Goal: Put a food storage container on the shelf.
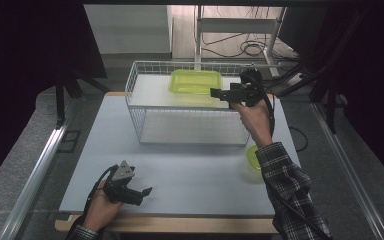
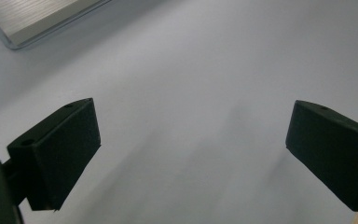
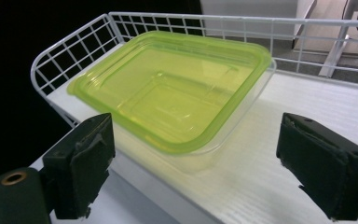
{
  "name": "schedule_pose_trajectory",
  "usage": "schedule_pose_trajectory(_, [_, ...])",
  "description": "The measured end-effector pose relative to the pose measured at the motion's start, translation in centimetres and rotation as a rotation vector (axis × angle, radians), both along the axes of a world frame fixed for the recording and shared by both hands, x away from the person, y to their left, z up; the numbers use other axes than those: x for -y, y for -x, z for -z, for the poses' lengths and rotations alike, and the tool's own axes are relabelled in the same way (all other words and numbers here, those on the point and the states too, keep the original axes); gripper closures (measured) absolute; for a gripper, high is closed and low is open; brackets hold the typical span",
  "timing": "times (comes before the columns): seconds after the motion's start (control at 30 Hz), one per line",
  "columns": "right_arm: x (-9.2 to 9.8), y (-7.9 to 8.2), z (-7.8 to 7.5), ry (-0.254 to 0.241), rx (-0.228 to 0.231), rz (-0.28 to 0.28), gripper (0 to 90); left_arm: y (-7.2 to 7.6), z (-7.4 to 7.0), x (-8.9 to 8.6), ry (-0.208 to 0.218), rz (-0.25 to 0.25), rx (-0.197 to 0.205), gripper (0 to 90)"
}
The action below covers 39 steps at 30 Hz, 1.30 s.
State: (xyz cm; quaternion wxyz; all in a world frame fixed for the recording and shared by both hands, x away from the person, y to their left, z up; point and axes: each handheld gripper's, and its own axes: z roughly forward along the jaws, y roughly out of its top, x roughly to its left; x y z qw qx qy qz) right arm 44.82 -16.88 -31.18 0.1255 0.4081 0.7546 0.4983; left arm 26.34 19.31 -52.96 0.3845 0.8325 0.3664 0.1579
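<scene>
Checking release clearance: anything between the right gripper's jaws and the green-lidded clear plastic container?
Nothing: right gripper to green-lidded clear plastic container is bare white shelf board, per the right gripper view.

I'm working in a lab: black curtains (image 1: 35, 45), aluminium frame rails (image 1: 35, 175), loose floor cables (image 1: 252, 48) beyond the worktop's (image 1: 190, 175) far edge.

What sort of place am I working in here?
Probably a lab or recording workspace, not a home kitchen: dark curtains flank the grey table, cables trail on the floor behind, and a white wire basket with a green-lidded container looks staged for practice.
</scene>
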Motion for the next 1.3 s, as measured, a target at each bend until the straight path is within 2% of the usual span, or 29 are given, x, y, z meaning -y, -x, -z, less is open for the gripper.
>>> schedule_pose_trajectory(0.37, [0.0,2.1,0.5,0.037,0.04,-0.045,8.0,0.0,0.0,0.0,-0.008,0.001,0.005,2.7])
schedule_pose_trajectory(0.67, [0.4,3.9,1.5,0.038,0.045,-0.083,5.9,0.0,0.0,0.0,-0.01,-0.001,0.009,2.6])
schedule_pose_trajectory(0.9, [0.5,5.4,2.2,0.082,0.065,-0.11,4.7,0.0,-0.1,-0.1,0.019,-0.003,0.012,2.7])
schedule_pose_trajectory(1.17, [0.6,7.0,3.6,0.165,0.095,-0.113,3.0,0.1,-0.3,-0.3,0.063,-0.002,0.015,2.3])
schedule_pose_trajectory(1.3, [1.0,7.6,4.3,0.159,0.087,-0.116,2.7,0.1,-0.4,-0.4,0.083,-0.002,0.016,2.1])
